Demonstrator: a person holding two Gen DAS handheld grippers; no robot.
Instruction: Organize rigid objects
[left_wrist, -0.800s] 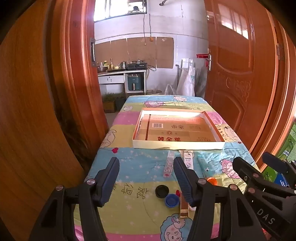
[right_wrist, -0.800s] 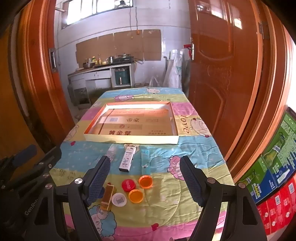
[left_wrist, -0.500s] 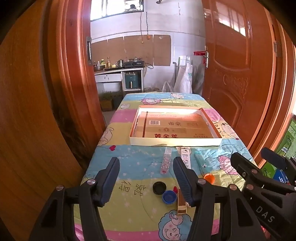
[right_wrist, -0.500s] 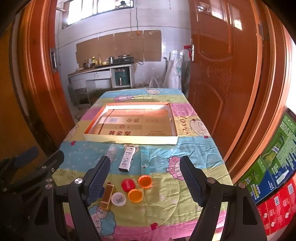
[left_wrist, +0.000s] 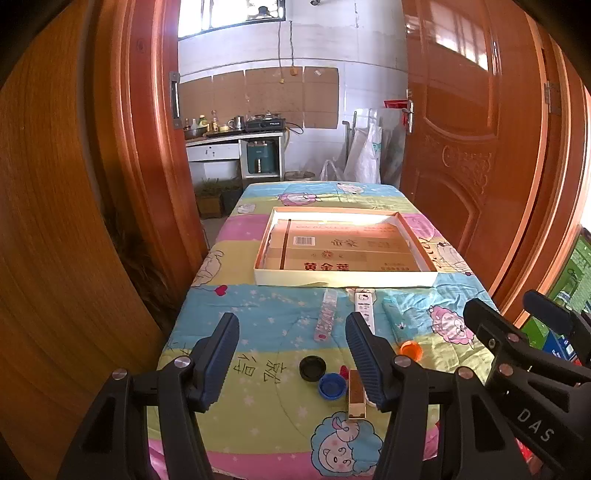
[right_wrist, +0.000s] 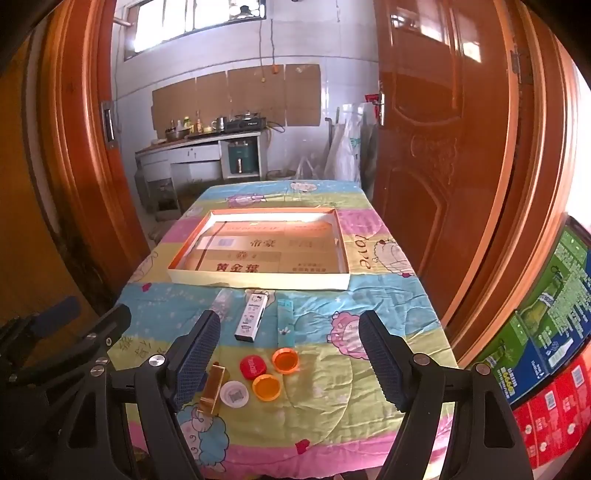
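Right-wrist view shows us both the right gripper (right_wrist: 290, 356) and left gripper (left_wrist: 291, 354) spread wide and empty, while the caps (right_wrist: 266, 386) crowd at six o'clock below the tray (right_wrist: 258, 278), so we risk scattering neighbours.

Table (right_wrist: 388, 354), cartoon cloth; on it: shallow box (right_wrist: 258, 281), caps (right_wrist: 285, 360), sticks (right_wrist: 252, 322).

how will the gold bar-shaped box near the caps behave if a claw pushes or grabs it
The gold box looks rigid with flat sides, so it should slide on the quilted cloth, not roll. Its glossy faces may be a bit slippery. It lies flat and close beside the white cap, so a push could nudge that too.
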